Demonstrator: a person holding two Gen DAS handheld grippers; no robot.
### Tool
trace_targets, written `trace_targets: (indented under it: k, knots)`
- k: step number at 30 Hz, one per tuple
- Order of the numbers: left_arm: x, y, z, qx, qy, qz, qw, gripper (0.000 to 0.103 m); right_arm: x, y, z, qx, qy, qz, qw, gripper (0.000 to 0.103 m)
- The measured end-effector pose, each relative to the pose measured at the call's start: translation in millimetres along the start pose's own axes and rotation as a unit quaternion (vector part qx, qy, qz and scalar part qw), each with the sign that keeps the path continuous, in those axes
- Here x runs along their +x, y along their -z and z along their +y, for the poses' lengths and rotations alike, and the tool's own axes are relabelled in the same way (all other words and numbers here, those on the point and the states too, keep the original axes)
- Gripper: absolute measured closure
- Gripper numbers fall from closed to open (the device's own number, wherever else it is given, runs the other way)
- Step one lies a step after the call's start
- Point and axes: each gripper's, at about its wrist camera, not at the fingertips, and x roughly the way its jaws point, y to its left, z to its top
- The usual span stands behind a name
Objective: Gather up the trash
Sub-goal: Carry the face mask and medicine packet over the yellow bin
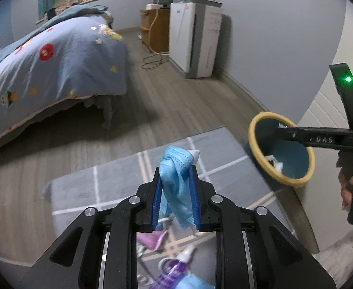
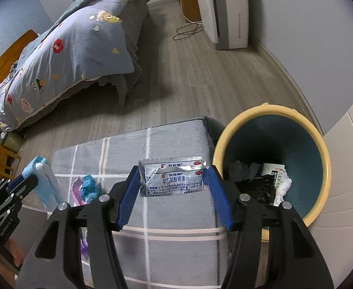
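Left gripper: nearest the lens in the left wrist view; its blue pads are closed on a crumpled blue face mask, which hangs between them above the mat.
Right gripper: nearest the lens in the right wrist view; its jaws stand wide and pinch a silver medicine sachet by its two side edges, held flat above the mat's edge and just left of the bin.
Bed: largest thing in the room, under a patterned blue quilt, well apart from the work.
Mat: grey checked rug on the wood floor; the loose trash lies here.
Trash bin: teal inside with a yellow rim, standing just beside the mat's right corner; already holds a black wrapper, a small box and white tissue.
Purple wrapper: on the mat, at its left side, not yet picked up.
Small blue scrap: crumpled, touching the purple wrapper, also left to collect.
Progress: judged partway. Several pieces are in the bin, two more are gripped and not yet dropped, and at least two remain on the mat.
Next: likely carry the sachet over the rim and release, then the mask.
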Motion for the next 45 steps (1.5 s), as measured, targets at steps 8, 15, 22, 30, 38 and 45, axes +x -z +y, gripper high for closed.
trace_targets:
  k: [8, 15, 22, 30, 38, 45]
  knots:
    - [24, -15, -44, 0.020, 0.021, 0.010, 0.9995, 0.080, -11, 3, -33, -0.004, 0.032, -0.011, 0.999, 0.046]
    - [43, -18, -84, 0.045, 0.036, 0.021, 0.9981, 0.080, -26, 7, -75, 0.015, 0.049, -0.017, 0.999, 0.046]
    - [55, -14, -107, 0.065, 0.047, 0.034, 0.9962, 0.080, -51, 16, -113, 0.032, 0.055, -0.022, 0.998, 0.046]
    - [56, -25, -135, 0.060, 0.087, 0.036, 0.9937, 0.080, -51, 9, -148, 0.081, 0.052, -0.034, 0.995, 0.046]
    - [80, -63, -186, 0.090, 0.108, 0.047, 0.9890, 0.080, -23, 16, -175, 0.122, 0.074, 0.001, 0.990, 0.046]
    - [104, -74, -211, 0.098, 0.098, 0.056, 0.9888, 0.080, -12, 18, -187, 0.128, 0.086, 0.004, 0.988, 0.046]
